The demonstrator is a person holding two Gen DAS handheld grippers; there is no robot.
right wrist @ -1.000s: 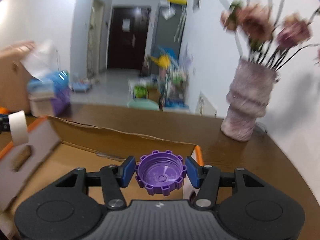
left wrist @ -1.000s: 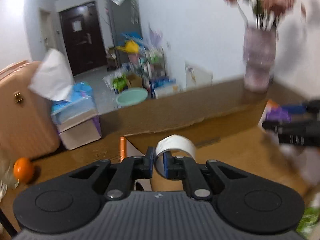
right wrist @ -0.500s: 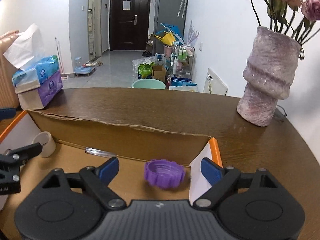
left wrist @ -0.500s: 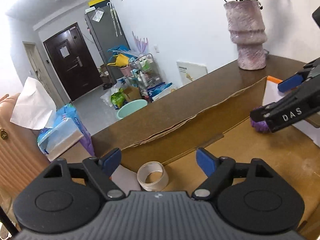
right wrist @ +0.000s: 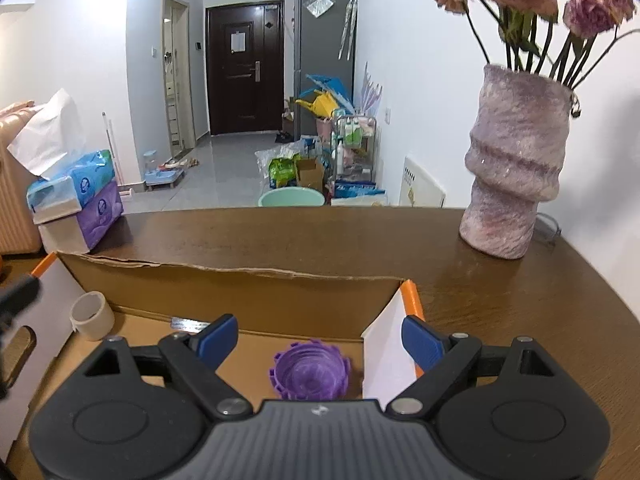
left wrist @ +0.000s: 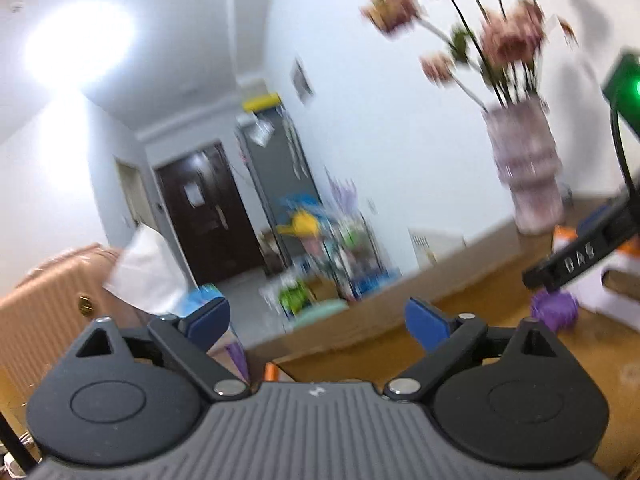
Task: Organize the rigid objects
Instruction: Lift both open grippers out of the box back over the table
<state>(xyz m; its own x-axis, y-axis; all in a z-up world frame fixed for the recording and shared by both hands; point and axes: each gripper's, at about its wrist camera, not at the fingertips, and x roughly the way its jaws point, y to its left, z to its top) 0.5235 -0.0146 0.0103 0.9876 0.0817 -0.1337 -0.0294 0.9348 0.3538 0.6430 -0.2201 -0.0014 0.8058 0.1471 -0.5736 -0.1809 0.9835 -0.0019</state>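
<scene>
The purple ridged cap lay inside the cardboard box beside a tape roll. Both the right gripper and left gripper stood spread, holding nothing. The cap looked light and stiff, best pinched across its ridged rim.

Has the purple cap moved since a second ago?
Yes. The purple cap left the right gripper, now open, and lies on the cardboard box floor, lower against the box's back wall.

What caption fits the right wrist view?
Open right gripper above the purple cap lying in the cardboard box, tape roll at left.
</scene>
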